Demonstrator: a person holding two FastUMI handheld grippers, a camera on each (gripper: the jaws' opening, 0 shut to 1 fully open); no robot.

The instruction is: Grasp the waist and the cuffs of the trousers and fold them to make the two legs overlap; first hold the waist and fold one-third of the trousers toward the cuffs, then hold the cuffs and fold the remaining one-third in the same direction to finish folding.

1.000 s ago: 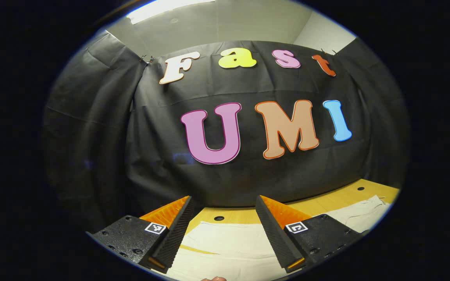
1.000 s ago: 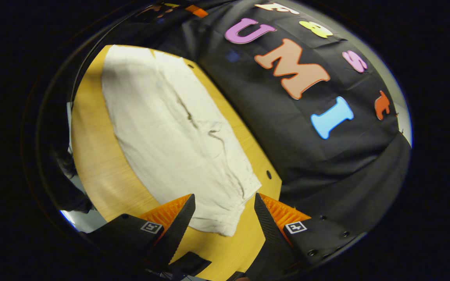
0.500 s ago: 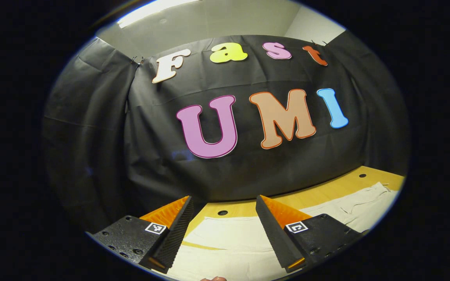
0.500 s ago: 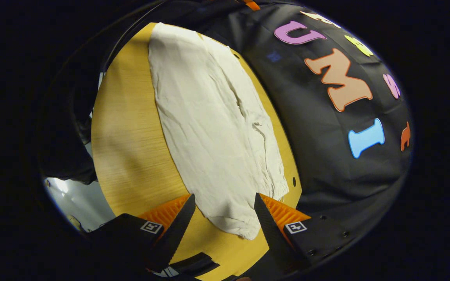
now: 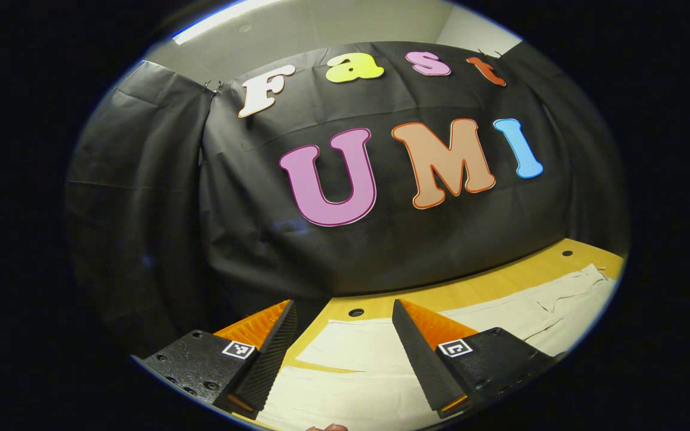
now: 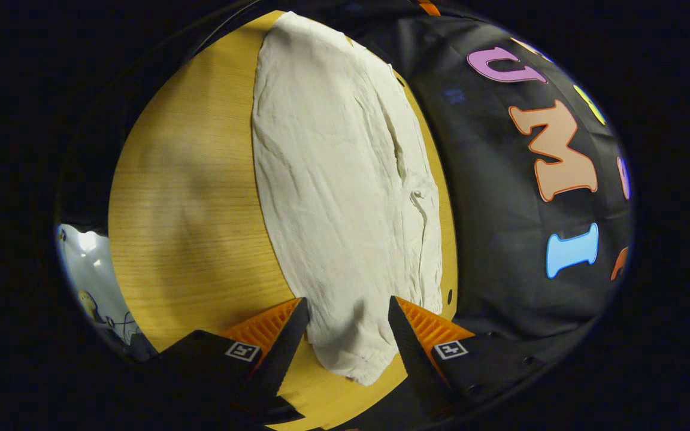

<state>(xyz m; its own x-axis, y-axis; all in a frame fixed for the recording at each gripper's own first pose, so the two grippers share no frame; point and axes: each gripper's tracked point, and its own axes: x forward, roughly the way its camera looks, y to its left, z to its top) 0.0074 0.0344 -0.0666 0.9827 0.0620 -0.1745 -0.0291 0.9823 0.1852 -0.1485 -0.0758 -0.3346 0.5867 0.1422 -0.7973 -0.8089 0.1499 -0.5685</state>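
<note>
Both grippers, left gripper [image 5: 342,353] and right gripper [image 6: 345,341], spread wide, nothing held; white trousers [image 6: 345,179] laid flat, wrinkled, on wooden table [image 6: 189,209].

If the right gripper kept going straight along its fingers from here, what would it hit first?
Most likely the near end of the white trousers, which already lies between the open fingers of the right gripper on the wooden table. Height above the cloth is hard to judge in the right gripper view.
</note>
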